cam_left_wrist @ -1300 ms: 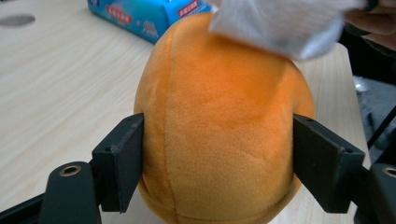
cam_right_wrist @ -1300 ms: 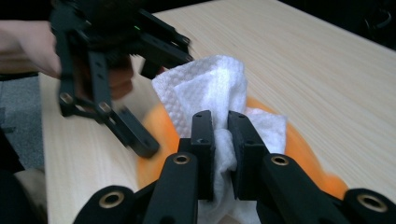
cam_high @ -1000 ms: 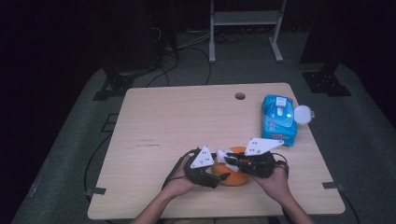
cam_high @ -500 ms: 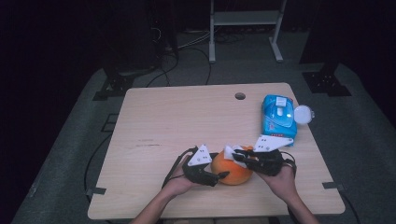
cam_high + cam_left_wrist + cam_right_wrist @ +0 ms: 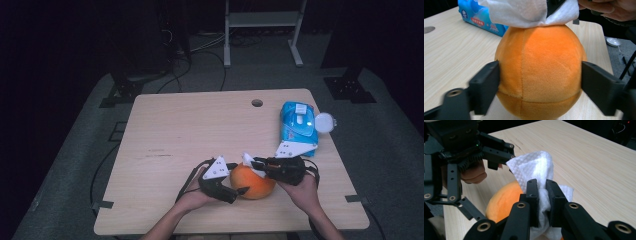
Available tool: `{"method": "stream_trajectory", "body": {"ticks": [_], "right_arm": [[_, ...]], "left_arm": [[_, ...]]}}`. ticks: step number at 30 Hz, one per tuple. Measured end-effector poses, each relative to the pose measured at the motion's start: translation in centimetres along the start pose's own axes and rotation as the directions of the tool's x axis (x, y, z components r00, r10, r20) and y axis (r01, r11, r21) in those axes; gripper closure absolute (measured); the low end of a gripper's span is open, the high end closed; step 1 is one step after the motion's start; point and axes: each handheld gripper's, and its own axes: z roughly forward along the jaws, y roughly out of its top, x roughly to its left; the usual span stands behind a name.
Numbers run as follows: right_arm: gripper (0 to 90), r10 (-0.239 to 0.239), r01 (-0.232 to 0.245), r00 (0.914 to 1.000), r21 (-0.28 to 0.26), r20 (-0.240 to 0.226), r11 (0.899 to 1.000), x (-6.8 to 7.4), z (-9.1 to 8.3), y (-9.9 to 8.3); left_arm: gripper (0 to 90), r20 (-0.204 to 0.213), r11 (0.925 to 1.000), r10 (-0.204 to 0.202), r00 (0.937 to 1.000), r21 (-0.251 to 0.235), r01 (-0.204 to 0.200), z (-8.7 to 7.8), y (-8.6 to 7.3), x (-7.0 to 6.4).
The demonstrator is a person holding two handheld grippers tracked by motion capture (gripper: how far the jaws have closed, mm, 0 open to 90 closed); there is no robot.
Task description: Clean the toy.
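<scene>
An orange plush ball (image 5: 256,183) rests on the wooden table (image 5: 200,130) near its front edge. My left gripper (image 5: 239,188) comes in from the left, its jaws pressing both sides of the ball (image 5: 540,67), so it is shut on it. My right gripper (image 5: 256,162) reaches over the ball from the right, shut on a white wipe (image 5: 247,158). In the right gripper view the gripper (image 5: 542,195) pinches the wipe (image 5: 536,167) above the ball (image 5: 504,200). The wipe (image 5: 529,12) lies draped on the ball's top.
A blue wipes pack (image 5: 298,122) lies at the table's right side, its round white lid (image 5: 325,121) flipped out to the right. A cable hole (image 5: 257,103) sits near the far edge. The pack (image 5: 481,18) lies just behind the ball.
My right gripper has shifted slightly to the right with the wipe, so more of the ball's top shows. The left gripper has stayed on the ball.
</scene>
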Motion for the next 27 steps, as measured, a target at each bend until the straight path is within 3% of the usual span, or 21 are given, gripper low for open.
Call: {"method": "stream_trajectory", "body": {"ticks": [3,5,8,10,14,17,21,23,27], "right_arm": [[80.5,-0.045,0.045,0.9989,0.002,0.014,0.999,0.9,0.2,0.4],[80.6,-0.066,0.066,0.9978,0.002,-0.001,0.998,1.9,0.5,0.7],[80.7,-0.108,0.109,0.993,0.011,-0.047,0.994,3.5,1.4,1.1],[80.9,-0.139,0.14,0.9894,0.033,-0.041,0.99,4.1,1.9,1.2],[80.9,-0.101,0.101,0.9949,0.02,-0.007,0.995,2.7,1.1,1.1],[80.8,-0.041,0.04,0.9985,0.014,0.036,0.999,0.6,0.0,0.4],[80.7,0.061,-0.061,0.998,0.005,0.018,0.998,-1.7,-0.8,-0.9],[80.7,0.069,-0.069,0.9976,0.0,0.008,0.998,-1.7,-0.8,-1.1],[80.7,0.019,-0.02,0.9998,0.015,0.01,1.0,-0.8,-0.3,-0.6]], "left_arm": [[27.6,-0.017,1.0,0.007,0.9998,-0.001,-0.007,-0.2,0.1,-0.2],[29.2,-0.017,0.9999,0.013,0.9998,-0.006,-0.013,-0.1,0.3,-0.5],[29.9,-0.023,0.9967,0.081,0.9965,0.003,-0.081,0.0,0.7,-1.3],[30.7,-0.03,0.9939,0.11,0.9935,0.013,-0.11,-0.1,0.6,-1.5],[32.0,-0.025,0.9922,0.124,0.992,0.016,-0.123,-0.3,0.2,-0.9],[31.9,-0.019,0.9941,0.108,0.994,0.017,-0.107,-0.5,-0.3,-0.2],[28.4,-0.004,0.9974,0.07,0.9975,0.013,-0.07,-0.7,-0.9,0.6],[22.4,0.015,0.9993,0.036,0.9992,0.01,-0.036,-0.7,-0.8,0.8],[13.0,0.041,0.9995,-0.025,0.9989,-0.019,0.025,-0.7,-0.5,1.1]]}}
